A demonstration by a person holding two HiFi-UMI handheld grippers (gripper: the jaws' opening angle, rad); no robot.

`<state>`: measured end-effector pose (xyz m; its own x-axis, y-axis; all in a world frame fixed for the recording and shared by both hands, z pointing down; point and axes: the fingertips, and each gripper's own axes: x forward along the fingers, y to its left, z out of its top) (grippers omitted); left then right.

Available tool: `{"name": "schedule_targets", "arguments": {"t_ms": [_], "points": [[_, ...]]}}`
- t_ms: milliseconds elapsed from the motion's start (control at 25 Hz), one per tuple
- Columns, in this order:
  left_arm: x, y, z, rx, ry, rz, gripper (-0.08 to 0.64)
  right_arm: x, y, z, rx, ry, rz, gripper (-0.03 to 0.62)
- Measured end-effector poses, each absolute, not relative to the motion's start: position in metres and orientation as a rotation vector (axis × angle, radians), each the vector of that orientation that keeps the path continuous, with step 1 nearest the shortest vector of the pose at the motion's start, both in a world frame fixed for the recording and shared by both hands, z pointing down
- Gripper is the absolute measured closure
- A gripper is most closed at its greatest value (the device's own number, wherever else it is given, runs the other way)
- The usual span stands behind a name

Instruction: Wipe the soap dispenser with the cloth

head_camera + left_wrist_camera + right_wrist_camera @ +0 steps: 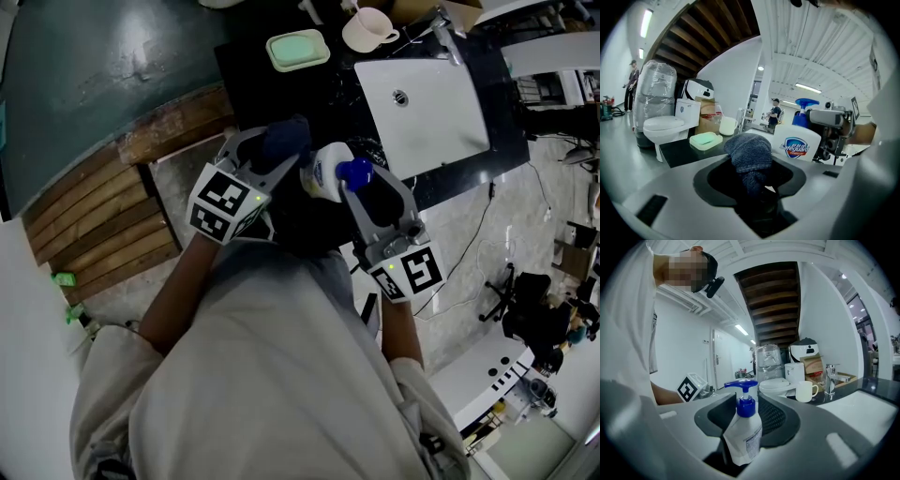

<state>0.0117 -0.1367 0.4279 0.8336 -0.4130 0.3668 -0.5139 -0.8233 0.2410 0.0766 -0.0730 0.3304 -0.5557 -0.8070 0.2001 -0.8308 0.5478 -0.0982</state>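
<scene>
Working just short of sink (pixel 427 103), ahead of both sets of fingers. Holding dispenser (pixel 743 437) in right gripper (pixel 364 183), fingers clamped on its lower body, blue pump (pixel 742 389) upright above them. Gripping cloth (pixel 750 152) in left gripper (pixel 286 148), fingers clenched on the bunched tail, wad standing proud past the tips and close beside the bottle's label face; contact not confirmed. Judging bottle light, stiff-walled, smooth, likely slippery near the taper: keep hold low on the flat sides, clear of pump. Judging cloth soft and compliant: hold by tail, wipe with wad.
</scene>
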Motion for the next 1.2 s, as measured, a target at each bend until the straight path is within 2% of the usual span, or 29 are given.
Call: {"name": "schedule_targets", "arguments": {"t_ms": [320,360,440,520,1200], "points": [[0.002,-0.134,0.386,2.710,-0.726,0.277,0.380,0.077,-0.046,0.334,1.381,-2.583,0.235,0.454],[0.000,-0.133,0.380,2.711,-0.732,0.252,0.380,0.080,-0.041,0.332,1.400,-2.570,0.223,0.465],[-0.005,-0.133,0.367,2.711,-0.744,0.195,0.380,0.089,-0.032,0.324,1.458,-2.546,0.194,0.544],[-0.011,-0.132,0.353,2.713,-0.755,0.137,0.380,0.098,-0.026,0.314,1.522,-2.522,0.181,0.588],[-0.009,-0.115,0.254,2.888,-0.690,-0.014,0.380,0.114,-0.011,0.242,1.653,-2.534,0.046,0.592]]}}
